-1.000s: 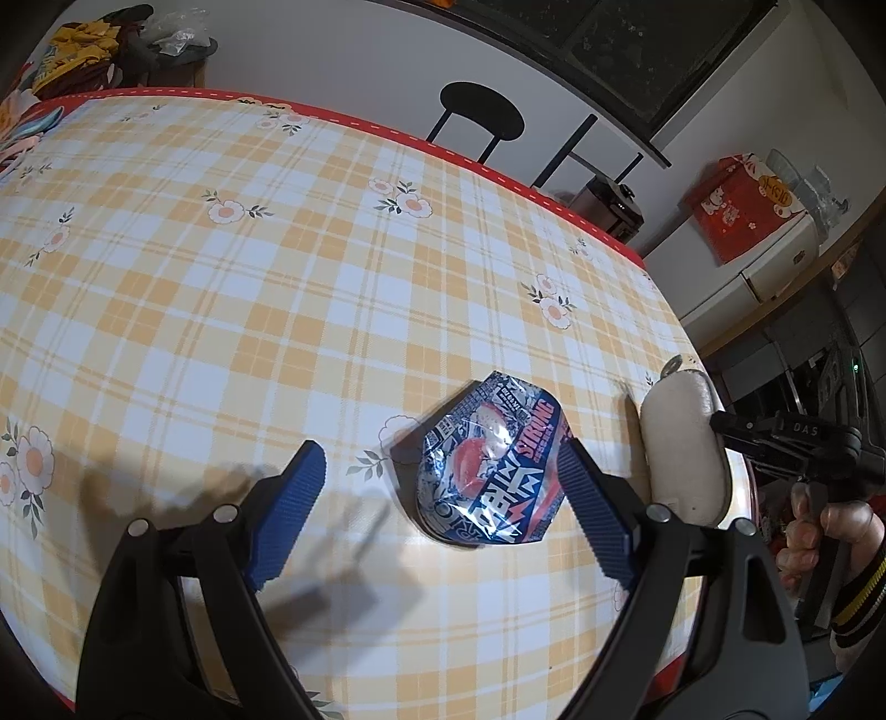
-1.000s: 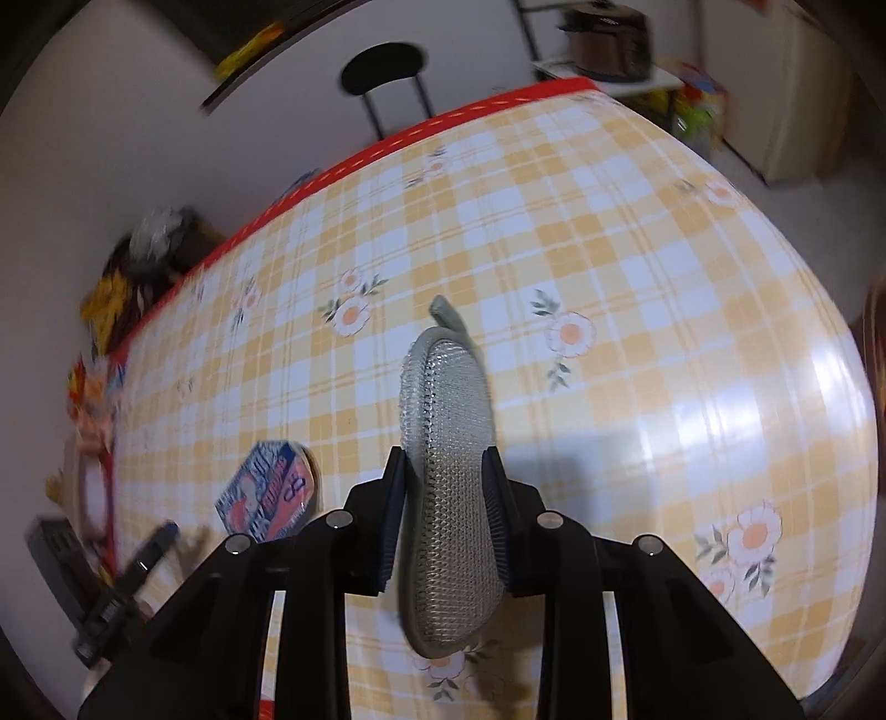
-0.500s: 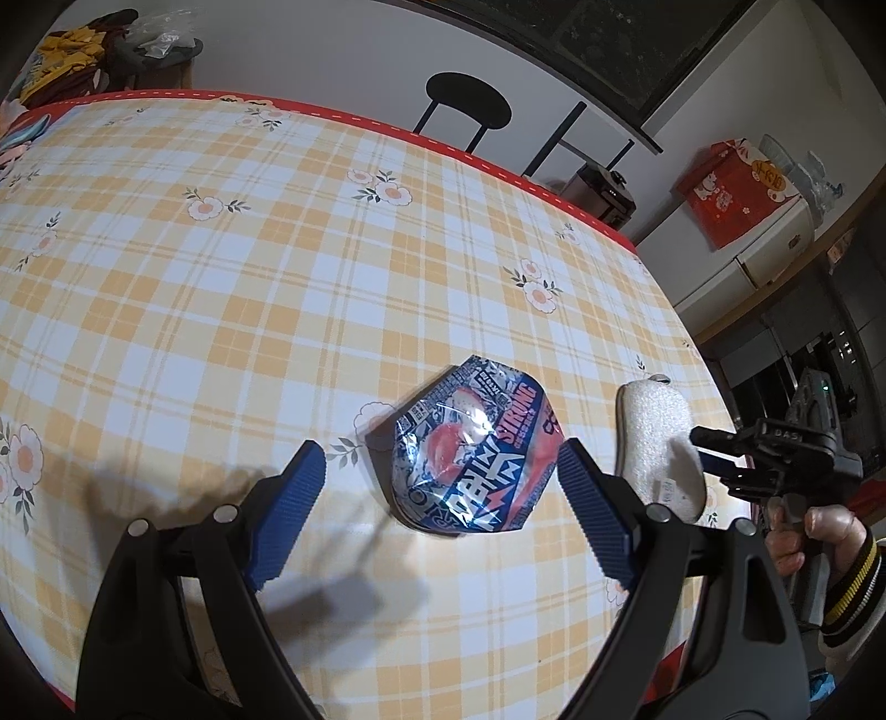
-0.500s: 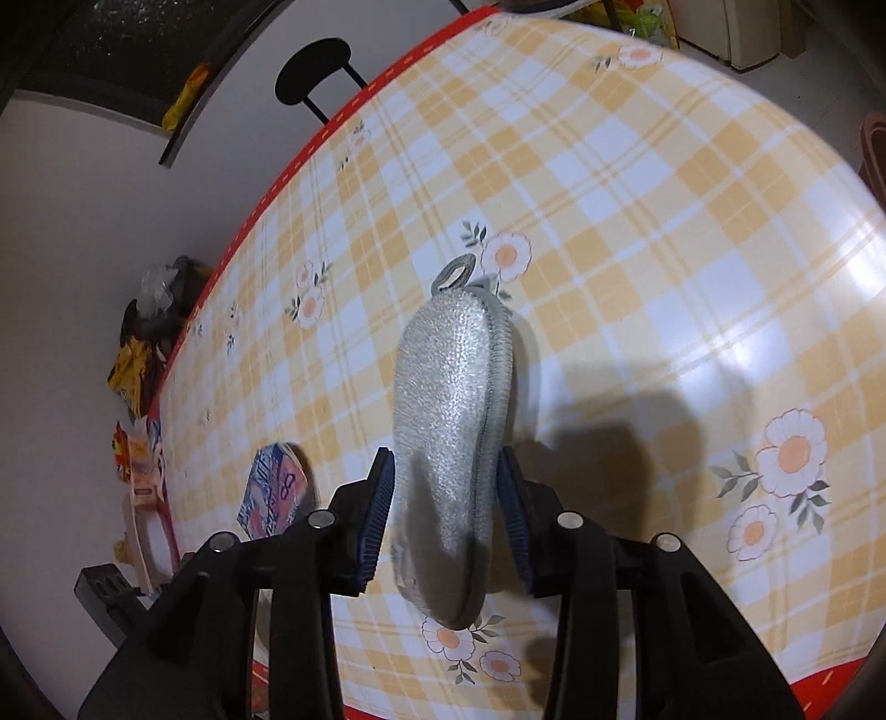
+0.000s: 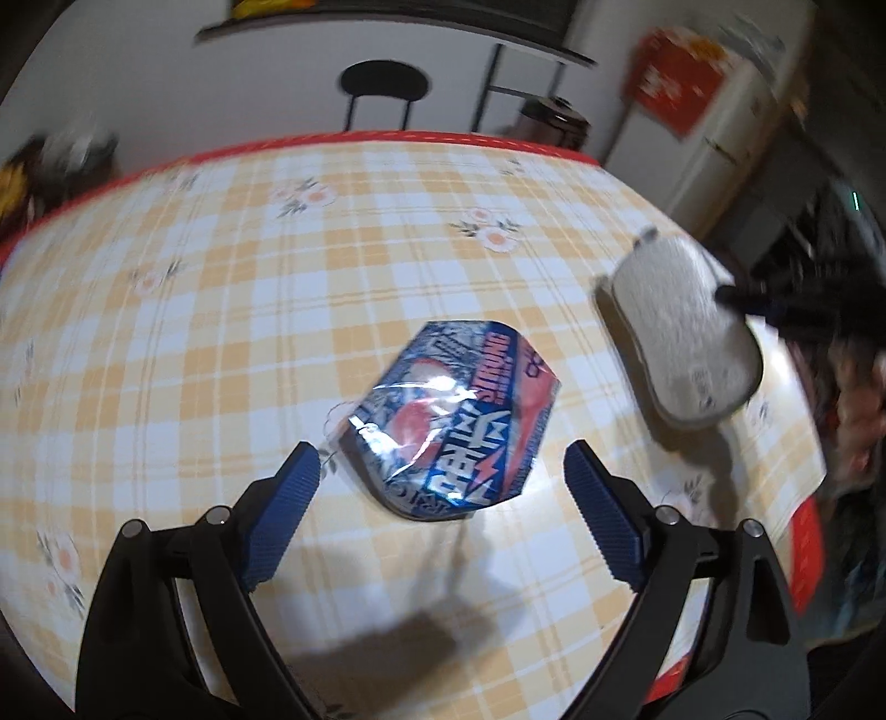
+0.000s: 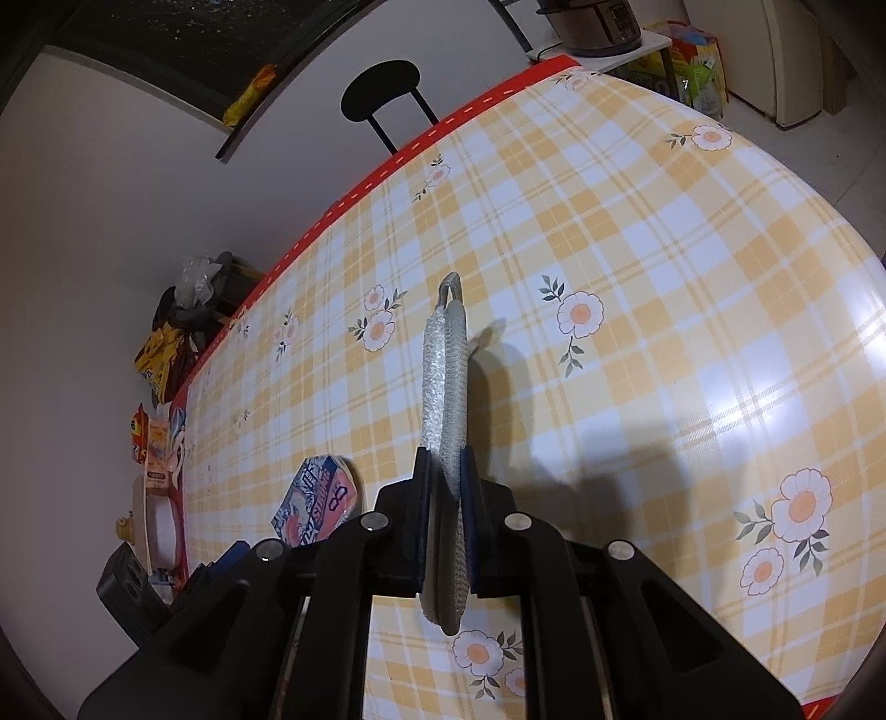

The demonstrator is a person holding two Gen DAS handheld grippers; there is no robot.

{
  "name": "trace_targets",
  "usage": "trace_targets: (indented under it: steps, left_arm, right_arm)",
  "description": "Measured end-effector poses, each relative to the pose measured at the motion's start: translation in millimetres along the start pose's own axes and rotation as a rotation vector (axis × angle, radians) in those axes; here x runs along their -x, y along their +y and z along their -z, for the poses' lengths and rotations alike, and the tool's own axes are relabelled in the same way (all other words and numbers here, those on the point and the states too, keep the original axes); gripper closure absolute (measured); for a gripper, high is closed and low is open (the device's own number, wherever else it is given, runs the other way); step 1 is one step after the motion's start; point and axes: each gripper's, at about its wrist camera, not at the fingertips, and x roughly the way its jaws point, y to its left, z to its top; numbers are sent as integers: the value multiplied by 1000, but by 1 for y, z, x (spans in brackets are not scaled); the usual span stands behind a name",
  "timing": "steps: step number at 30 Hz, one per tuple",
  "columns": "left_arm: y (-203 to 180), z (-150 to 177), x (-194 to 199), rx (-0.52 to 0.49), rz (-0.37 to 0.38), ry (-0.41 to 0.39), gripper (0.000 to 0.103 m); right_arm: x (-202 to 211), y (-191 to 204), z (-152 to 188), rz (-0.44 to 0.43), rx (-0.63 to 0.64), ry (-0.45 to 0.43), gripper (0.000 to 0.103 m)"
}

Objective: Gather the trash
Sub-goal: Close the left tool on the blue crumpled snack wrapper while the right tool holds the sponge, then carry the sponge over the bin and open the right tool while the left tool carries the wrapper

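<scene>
One table (image 5: 232,310) under a yellow-and-white checked cloth printed with flowers, red along the rim, against a white wall. One black round stool (image 5: 385,88) behind the far edge. At the far left corner, in the right wrist view, a heap of bags and cloth (image 6: 183,315); individual items not countable. At the back right in the same view, one dark cooker (image 6: 592,22) on a low stand, packages beside it too small to tell.

On the cloth, one piece of trash: a flattened blue, red and silver snack wrapper (image 5: 451,423), crumpled and shiny, lying flat. Empty or not, impossible to tell. No bin or other container for it in either view.

Left gripper (image 5: 443,493) spread wide just above the cloth, blue pads (image 5: 279,512) on either side of the near end of the wrapper, touching nothing.

Further right, one grey mesh scouring pad (image 6: 443,399) with a hanging loop at its far tip, lifted off the table and standing on edge. Right gripper (image 6: 443,498) pinched hard on its near end, jaws having just been closing, the pad squeezed thin between them. In the left wrist view, pad and gripper blurred, to the right of the wrapper and apart from it.
</scene>
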Motion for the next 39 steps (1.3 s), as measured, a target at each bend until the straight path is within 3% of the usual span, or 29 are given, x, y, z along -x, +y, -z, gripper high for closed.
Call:
trace_targets:
  steps: [5, 7, 13, 16, 17, 18, 21, 31, 39]
  left_arm:
    - [-39, 3, -14, -229, -110, 3, 16]
    - [-48, 4, -26, -291, -173, 12, 24]
    - [-42, 1, -53, -299, -246, 57, 33]
    - [-41, -3, -51, -280, -249, 39, 55]
    - [-38, -5, -48, -265, -247, 26, 69]
    - [-38, -6, -45, -258, -250, 14, 75]
    - [-24, -15, -30, -177, -206, -19, 89]
    - [38, -23, 28, 249, -7, -114, 91]
    - [33, -26, 73, 400, 109, -216, 91]
  right_arm:
    - [3, -2, 3, -16, -27, 5, 91]
    - [3, -3, 5, -22, -32, 7, 91]
    - [9, -7, 8, -23, -41, 4, 91]
    - [14, -9, 9, -9, -35, -2, 91]
    - [16, -11, 9, -4, -33, -5, 91]
    - [17, -12, 9, 2, -31, -9, 91]
    - [24, -17, 8, 11, -30, -21, 91]
    - [44, -20, 12, 7, -11, -55, 91]
    - [64, -32, 10, -5, -11, -87, 91]
